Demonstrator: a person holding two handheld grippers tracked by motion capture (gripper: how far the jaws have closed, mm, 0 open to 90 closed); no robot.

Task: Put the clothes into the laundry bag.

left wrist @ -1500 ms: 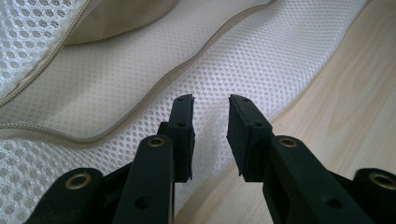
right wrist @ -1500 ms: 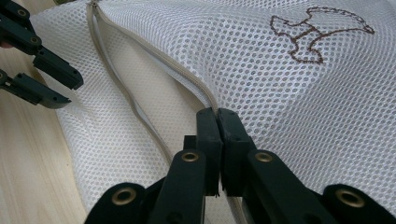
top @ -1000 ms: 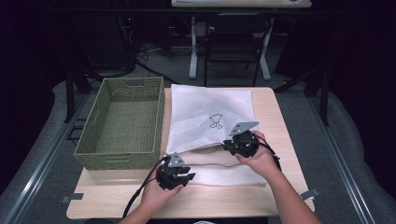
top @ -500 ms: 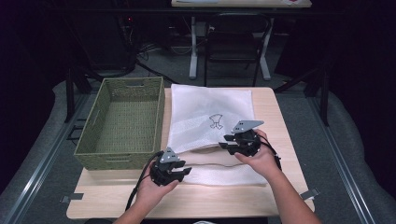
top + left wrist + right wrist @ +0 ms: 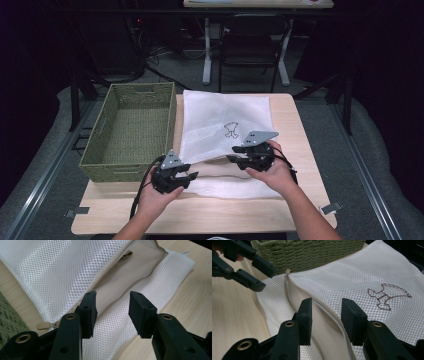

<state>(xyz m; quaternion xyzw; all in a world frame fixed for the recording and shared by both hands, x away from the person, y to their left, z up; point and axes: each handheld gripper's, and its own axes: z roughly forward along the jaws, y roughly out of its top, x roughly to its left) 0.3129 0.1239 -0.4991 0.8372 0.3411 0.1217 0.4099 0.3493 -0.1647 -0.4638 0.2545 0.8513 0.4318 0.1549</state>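
A white mesh bag (image 5: 225, 112) with a brown stitched figure (image 5: 230, 129) lies flat on the wooden table (image 5: 295, 125), its zipper mouth gaping along the near side. My left gripper (image 5: 191, 176) hovers over the bag's near left corner. Its jaws have just been opening and hold nothing; mesh (image 5: 50, 270) and the tan zipper pull (image 5: 43, 326) lie below them. My right gripper (image 5: 233, 160) hangs over the zipper edge. Its jaws have also just been opening, with nothing pinched; the mesh (image 5: 352, 272) lies beneath. The left gripper (image 5: 265, 278) stands open at the upper left of the right gripper view.
A green woven basket (image 5: 120, 170) stands left of the bag and touches its edge; its wall (image 5: 312, 252) rises just beyond the zipper end. Bare wood (image 5: 234, 315) runs along the near side. A chair (image 5: 250, 45) and desk legs stand beyond the table.
Both grippers have lifted a little off the bag's near edge and their jaws stand wider apart. The bag has settled flat with its mouth slack.
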